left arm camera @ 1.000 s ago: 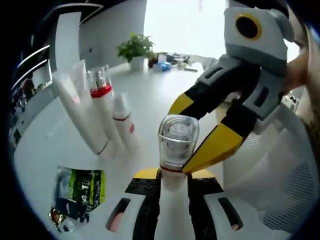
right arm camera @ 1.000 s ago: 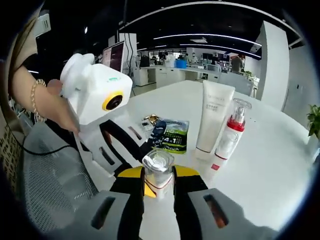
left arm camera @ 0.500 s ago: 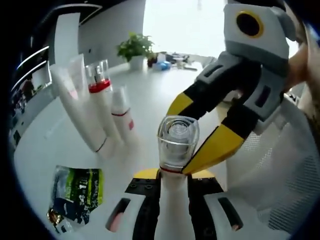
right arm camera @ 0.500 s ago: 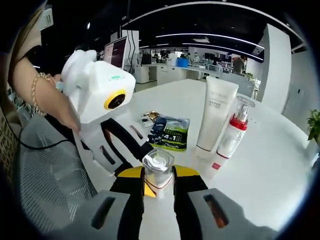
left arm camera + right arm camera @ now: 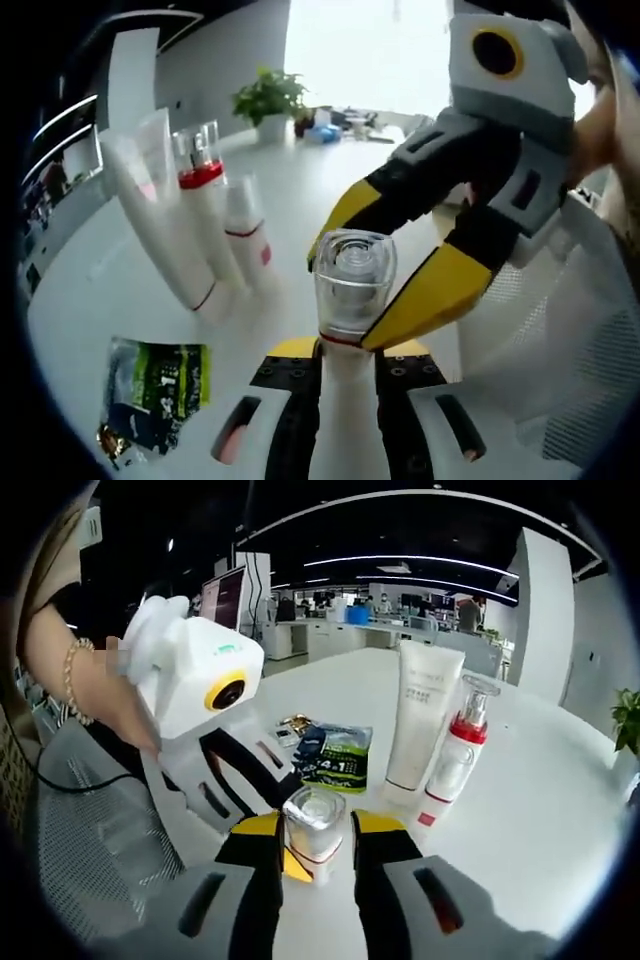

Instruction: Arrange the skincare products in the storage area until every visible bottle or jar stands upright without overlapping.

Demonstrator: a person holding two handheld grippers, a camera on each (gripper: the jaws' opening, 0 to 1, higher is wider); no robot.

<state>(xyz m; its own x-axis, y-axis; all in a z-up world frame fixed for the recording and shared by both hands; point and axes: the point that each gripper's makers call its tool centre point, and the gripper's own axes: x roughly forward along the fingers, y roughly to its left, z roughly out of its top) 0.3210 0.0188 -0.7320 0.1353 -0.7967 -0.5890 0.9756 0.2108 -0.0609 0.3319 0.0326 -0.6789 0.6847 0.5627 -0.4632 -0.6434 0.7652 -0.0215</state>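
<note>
Two grippers meet on one clear-capped bottle (image 5: 352, 300) at the near edge of the white tabletop (image 5: 300, 200). In the left gripper view the left gripper (image 5: 347, 385) has its jaws closed on the bottle's white body just below the red band, and the bottle stands upright between them. The change lies with the right gripper (image 5: 318, 852): half a second ago its yellow-tipped jaws pressed both sides of the bottle's cap, and now, in the right gripper view, a thin gap shows on each side of the cap, so those jaws have eased slightly open and hold nothing. The same loosening shows in the left gripper view, where the right gripper's far yellow tip has swung round to the left of the cap.

My reading is that the bottle is being handed over to the left gripper alone, with the right one about to draw clear; the bottle is upright but not yet let go, so this step is unfinished.

Farther out and to the left in the left gripper view lies a green sachet (image 5: 152, 385), flat on the tabletop. Beyond it three products already stand close together: a tall white tube (image 5: 160, 225), a red-collared pump bottle (image 5: 205, 205) and a small white bottle (image 5: 248, 235) beside it. None of them has shifted. A potted plant (image 5: 268, 100) sits at the far end.
</note>
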